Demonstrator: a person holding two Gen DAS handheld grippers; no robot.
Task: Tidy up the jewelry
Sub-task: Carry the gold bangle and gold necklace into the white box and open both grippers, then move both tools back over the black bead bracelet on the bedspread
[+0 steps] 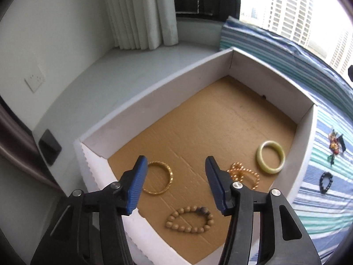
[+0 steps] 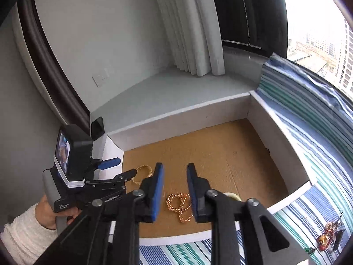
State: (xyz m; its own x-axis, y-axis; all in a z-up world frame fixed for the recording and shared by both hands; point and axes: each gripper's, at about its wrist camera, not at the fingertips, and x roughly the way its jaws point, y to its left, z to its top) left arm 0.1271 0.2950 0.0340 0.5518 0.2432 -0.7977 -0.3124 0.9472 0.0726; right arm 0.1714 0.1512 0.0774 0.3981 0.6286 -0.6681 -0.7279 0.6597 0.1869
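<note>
A pale grey-green painted wall (image 2: 99, 33) fills nine to eleven o'clock, carrying a white rectangular socket plate (image 1: 34, 81). Cream pleated curtains (image 1: 141, 13) hang at twelve above a grey window ledge (image 1: 132, 66). At one to two o'clock, hazy daylight pours through the window (image 1: 286, 6) onto a blue-green striped cloth (image 1: 286, 50)

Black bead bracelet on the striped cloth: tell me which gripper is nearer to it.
Probably the right. The black bead bracelet lies outside the box, off its right wall. The left gripper hovers over the box's left half; the right gripper hangs further right, above the orange bead chain.
</note>
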